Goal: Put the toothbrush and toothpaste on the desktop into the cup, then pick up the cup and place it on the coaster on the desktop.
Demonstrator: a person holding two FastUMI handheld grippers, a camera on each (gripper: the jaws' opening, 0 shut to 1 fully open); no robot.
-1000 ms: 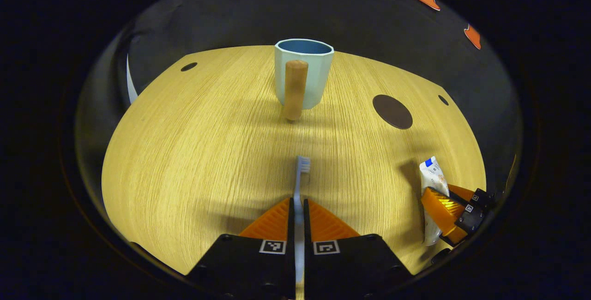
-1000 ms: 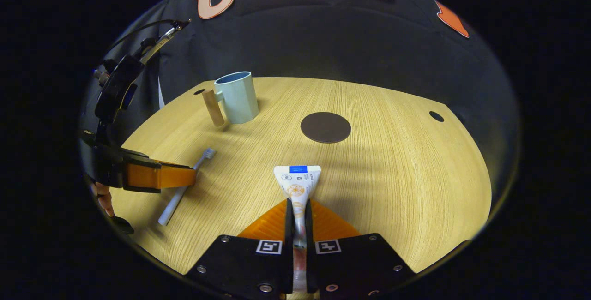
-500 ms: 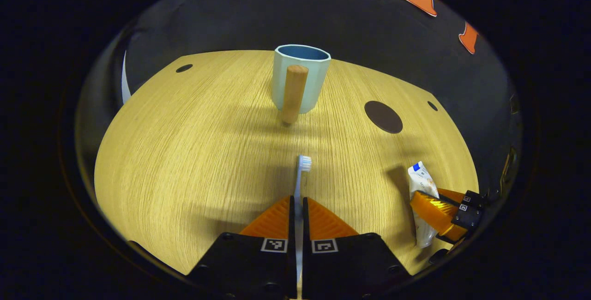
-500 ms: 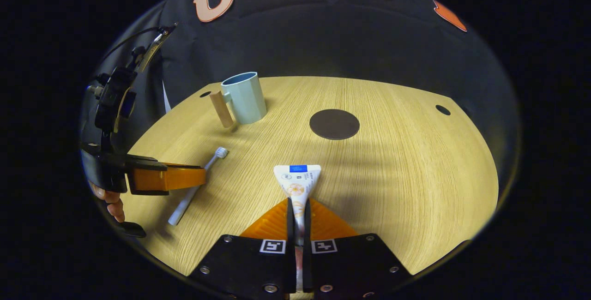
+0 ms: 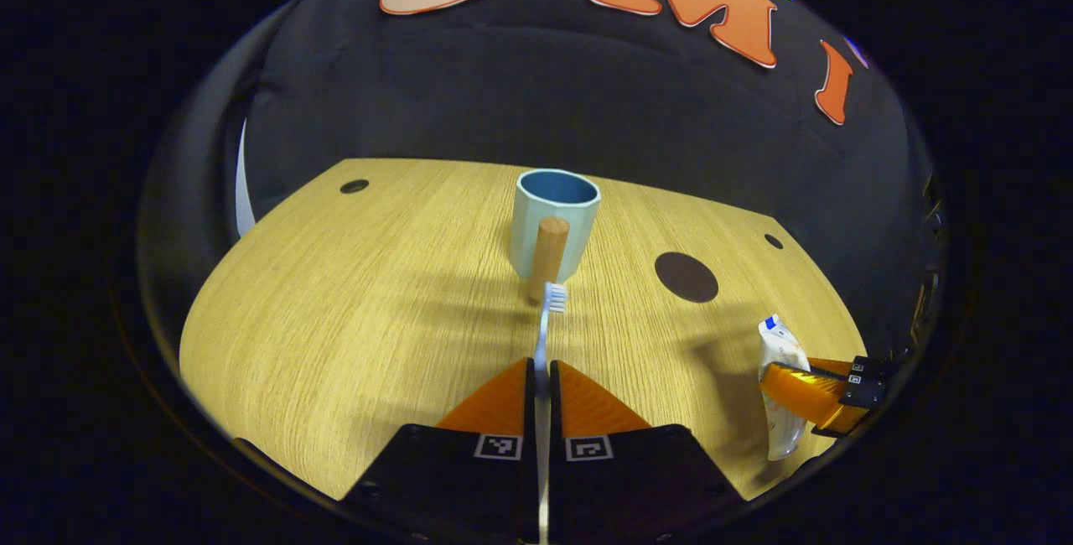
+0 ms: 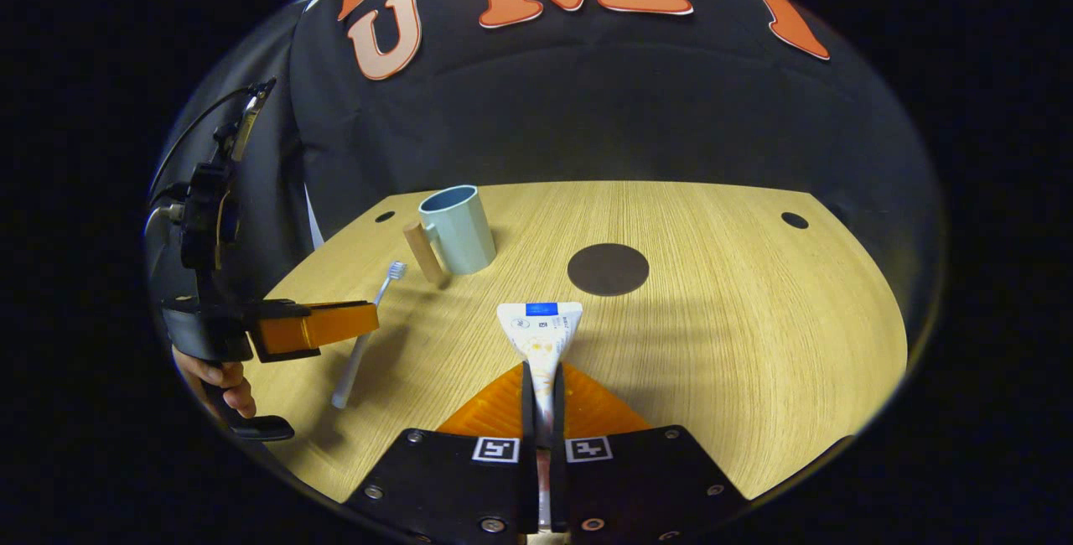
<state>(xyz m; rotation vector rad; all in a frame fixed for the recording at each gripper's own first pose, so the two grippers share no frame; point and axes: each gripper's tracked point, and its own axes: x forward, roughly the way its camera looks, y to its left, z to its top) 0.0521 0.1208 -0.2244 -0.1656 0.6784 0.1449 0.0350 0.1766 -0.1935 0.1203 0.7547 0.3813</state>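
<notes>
Left gripper view: left gripper (image 5: 541, 377) jaws clamp toothbrush (image 5: 546, 323) mid-handle, head toward cup (image 5: 555, 222) | right gripper (image 6: 541, 381) jaws pinch toothpaste (image 6: 541, 335), a soft tube likely to buckle; hold near its stiffer end | brush likely light, stiff | coaster (image 6: 608, 269) right of cup on bench (image 6: 738, 319)

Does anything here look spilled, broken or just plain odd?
Nothing stands out. The cup stands upright on the table, empty as far as I can see, the coaster lies flat and bare. The left claw grips the toothbrush, the right claw the toothpaste.
</notes>
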